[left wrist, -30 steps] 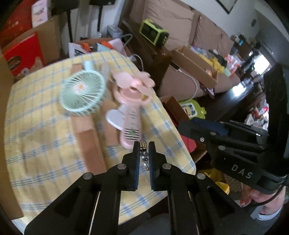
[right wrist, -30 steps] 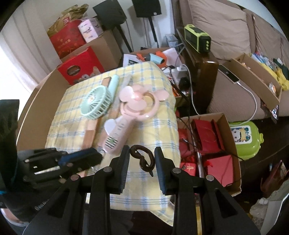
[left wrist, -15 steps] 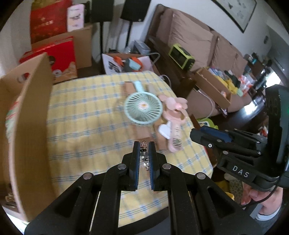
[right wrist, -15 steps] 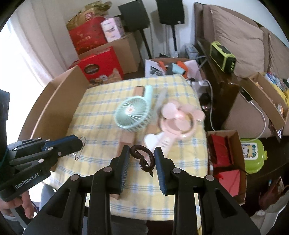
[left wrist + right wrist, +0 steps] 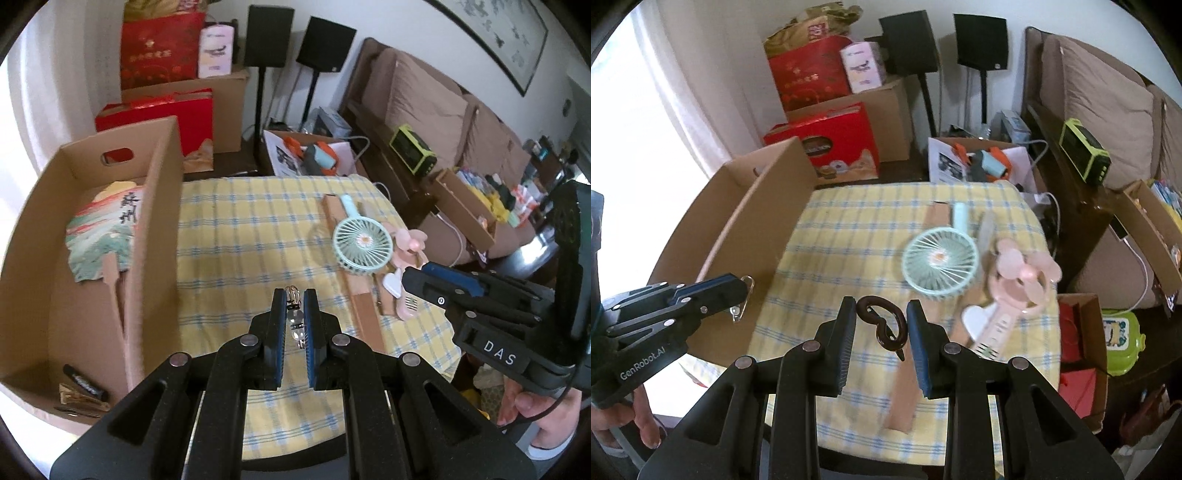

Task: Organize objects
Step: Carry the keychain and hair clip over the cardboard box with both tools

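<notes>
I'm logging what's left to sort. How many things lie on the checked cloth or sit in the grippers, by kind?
Handheld fans: 2, mint and pink
Cardboard strips: 1
Hair clips: 2, a beaded one in the left gripper, a brown one in the right gripper
Total: 5

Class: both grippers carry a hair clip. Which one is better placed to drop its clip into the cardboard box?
Left. The left gripper, with its beaded clip, is beside the cardboard box; the right gripper is farther away, over the table.

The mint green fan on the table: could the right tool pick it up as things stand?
Probably not yet. The right tool is shut on a brown hair clip; the mint green fan lies uncovered, so only the load hinders.
</notes>
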Demonstrator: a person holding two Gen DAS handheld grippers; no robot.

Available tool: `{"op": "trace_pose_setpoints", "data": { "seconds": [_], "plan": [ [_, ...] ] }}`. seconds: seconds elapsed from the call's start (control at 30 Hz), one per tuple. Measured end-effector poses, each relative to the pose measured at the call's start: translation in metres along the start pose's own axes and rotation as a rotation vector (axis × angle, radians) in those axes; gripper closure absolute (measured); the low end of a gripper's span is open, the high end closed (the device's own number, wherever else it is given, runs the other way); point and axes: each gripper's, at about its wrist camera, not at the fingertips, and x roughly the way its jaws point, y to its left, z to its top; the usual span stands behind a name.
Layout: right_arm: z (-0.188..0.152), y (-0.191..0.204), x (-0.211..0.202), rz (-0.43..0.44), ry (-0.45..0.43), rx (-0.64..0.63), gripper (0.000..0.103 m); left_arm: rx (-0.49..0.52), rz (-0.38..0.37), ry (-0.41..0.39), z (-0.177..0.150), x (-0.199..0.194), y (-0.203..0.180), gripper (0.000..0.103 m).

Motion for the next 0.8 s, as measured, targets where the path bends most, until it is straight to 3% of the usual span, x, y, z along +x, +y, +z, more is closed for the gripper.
{"op": "trace_pose_setpoints", "data": {
  "seconds": [0.8],
  "plan": [
    [0.022,0.092,0.014,0.044,-0.002,-0.115,0.075,-0.098,0.107,-0.066,-0.005,-0.043,0.082,0.095]
  ]
}}
